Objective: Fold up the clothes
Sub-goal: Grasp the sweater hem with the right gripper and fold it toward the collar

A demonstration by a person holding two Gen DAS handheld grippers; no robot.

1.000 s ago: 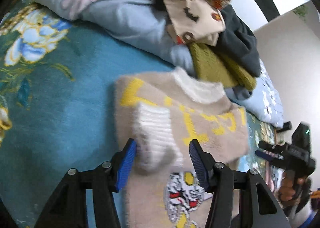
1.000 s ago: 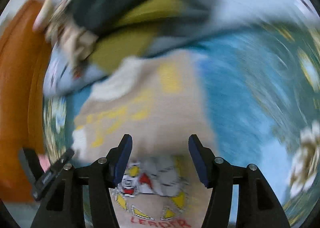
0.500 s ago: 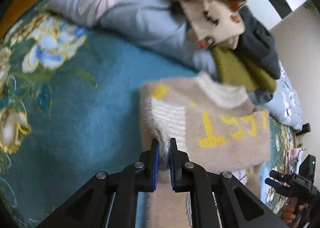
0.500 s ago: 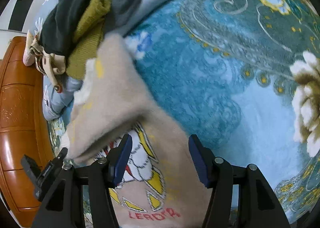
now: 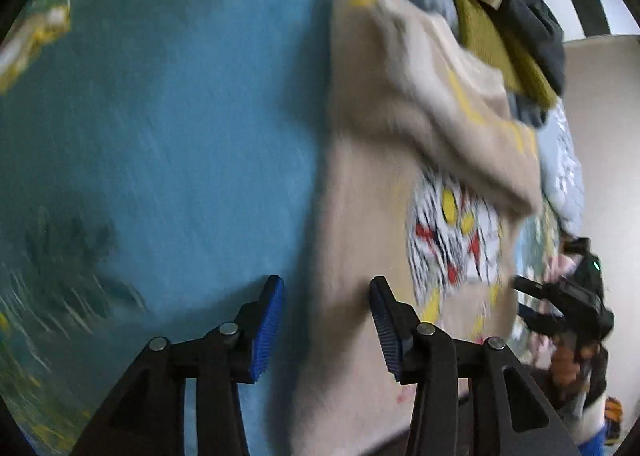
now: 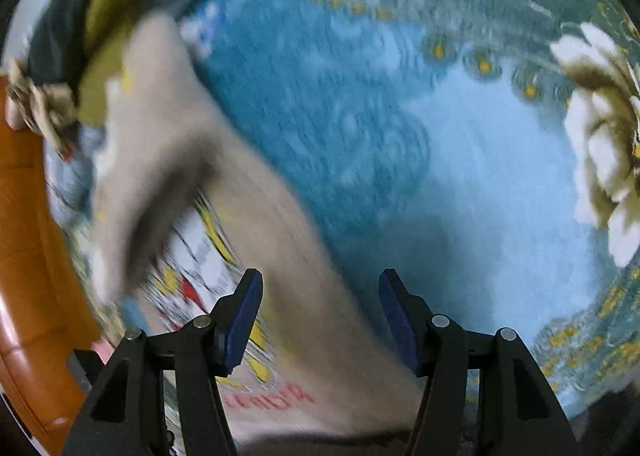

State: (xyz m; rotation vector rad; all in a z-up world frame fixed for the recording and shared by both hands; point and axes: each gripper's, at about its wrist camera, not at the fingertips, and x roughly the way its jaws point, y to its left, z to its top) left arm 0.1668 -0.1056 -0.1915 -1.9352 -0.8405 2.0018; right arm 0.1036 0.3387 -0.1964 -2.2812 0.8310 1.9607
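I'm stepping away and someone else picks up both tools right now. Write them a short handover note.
Left tool: open, its jaws have just been opening, nothing gripped; it sits over the left edge of the beige sweater.
Right tool: open, empty, over the sweater's right edge near the hem.
Sweater lies on the blue floral bedspread, cartoon print up, top part folded down over the chest.
Unfolded clothes pile sits beyond it.
Done: first fold.
Left: finish folding the sweater, then probably the pile.
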